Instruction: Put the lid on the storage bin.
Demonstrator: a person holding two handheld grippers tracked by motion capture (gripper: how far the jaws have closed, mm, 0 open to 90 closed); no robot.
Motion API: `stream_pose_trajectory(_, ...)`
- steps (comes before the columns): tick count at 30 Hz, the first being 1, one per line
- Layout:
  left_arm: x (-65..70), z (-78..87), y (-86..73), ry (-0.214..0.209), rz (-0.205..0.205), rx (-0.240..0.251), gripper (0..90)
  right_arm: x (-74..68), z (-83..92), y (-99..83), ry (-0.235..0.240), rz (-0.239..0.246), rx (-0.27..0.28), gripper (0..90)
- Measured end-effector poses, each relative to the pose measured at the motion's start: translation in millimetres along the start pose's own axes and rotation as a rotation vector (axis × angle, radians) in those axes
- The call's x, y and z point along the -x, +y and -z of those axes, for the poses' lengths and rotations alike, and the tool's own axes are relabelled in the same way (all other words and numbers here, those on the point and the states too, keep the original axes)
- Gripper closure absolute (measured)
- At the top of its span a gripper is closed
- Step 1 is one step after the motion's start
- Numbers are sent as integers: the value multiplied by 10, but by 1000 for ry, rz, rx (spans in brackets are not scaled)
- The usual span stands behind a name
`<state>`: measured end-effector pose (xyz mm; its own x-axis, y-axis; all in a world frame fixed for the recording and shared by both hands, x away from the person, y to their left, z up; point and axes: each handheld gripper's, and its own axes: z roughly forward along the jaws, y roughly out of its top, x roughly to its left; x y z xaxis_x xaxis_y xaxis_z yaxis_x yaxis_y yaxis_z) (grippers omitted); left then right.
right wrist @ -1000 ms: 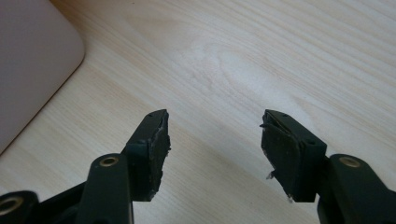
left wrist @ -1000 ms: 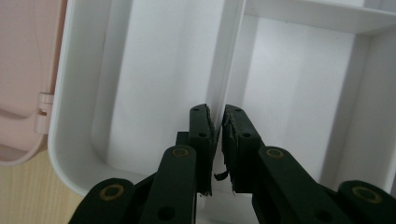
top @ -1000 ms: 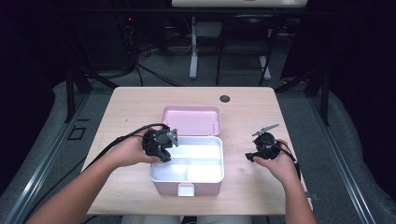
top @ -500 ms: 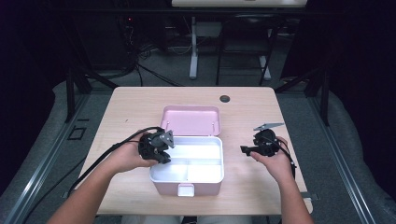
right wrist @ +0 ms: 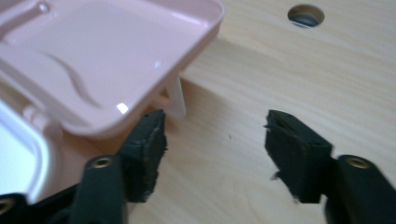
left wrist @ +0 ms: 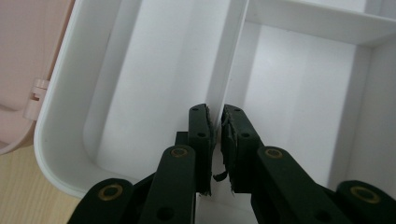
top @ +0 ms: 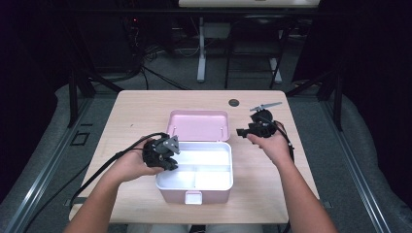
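A pink box (top: 194,190) stands at the table's middle, its lid (top: 199,125) laid open behind it. Inside is a white divided tray (top: 204,161). My left gripper (top: 167,158) reaches over the tray's left rim. In the left gripper view the jaws (left wrist: 215,122) are shut on the tray's upright divider wall (left wrist: 229,56). My right gripper (top: 243,132) hovers just right of the lid's near right corner. Its jaws (right wrist: 215,135) have just been closing and stand apart with bare table between them, the lid's corner (right wrist: 116,56) beside one finger (right wrist: 147,140).
A round cable hole (top: 234,102) sits in the wooden table (top: 136,111) behind the lid, also near the right gripper (right wrist: 306,15). Cables trail from both grippers. Dark floor and stand legs (top: 201,53) lie beyond the table.
The right gripper rose and moved away from the person and left, toward the lid's right corner. The left gripper stayed clamped on the divider.
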<state>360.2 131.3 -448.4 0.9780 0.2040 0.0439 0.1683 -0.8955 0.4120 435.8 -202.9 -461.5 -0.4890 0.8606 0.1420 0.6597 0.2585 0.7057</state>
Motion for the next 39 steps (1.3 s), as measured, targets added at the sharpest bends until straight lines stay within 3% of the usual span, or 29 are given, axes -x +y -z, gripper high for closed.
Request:
stream_pose_trajectory(1, -7, 3, -5, -5, -1, 0, 823, 8, -26, 60, 18, -46, 22, 455)
stream_pose_trajectory(3, -10, 3, -2, -8, -1, -2, 823, 20, -86, 144, 31, -87, 18, 455)
stream_pose_trajectory(7, -17, 1, -1, -16, 3, 0, 824, 34, -268, 290, -6, -63, -26, 451)
stream_pose_trajectory(11, -24, 1, 6, -21, 2, -6, 824, 32, -414, 401, -25, -98, -48, 459)
stream_pose_trajectory(14, -27, 0, 8, -23, 0, -7, 824, 16, -501, 471, -75, -93, -66, 486)
stream_pose_trajectory(16, -29, 1, 9, -22, -2, -8, 825, 6, -522, 493, -74, -98, -66, 510)
stream_pose_trajectory(17, -29, -1, 10, -23, -1, -7, 825, -9, -565, 535, -44, -134, -50, 550)
stream_pose_trajectory(19, -25, -2, 11, -21, 3, -6, 825, -19, -602, 554, -40, -156, -53, 589)
stream_pose_trajectory(21, -26, -1, 11, -20, 0, -7, 824, -26, -664, 566, -66, -157, -72, 624)
stream_pose_trajectory(26, -20, 1, 11, -16, 1, -10, 824, -38, -781, 579, -52, -207, -114, 680)
stream_pose_trajectory(39, -27, 1, 12, -18, 0, -10, 824, -47, -959, 564, -76, -261, -168, 709)
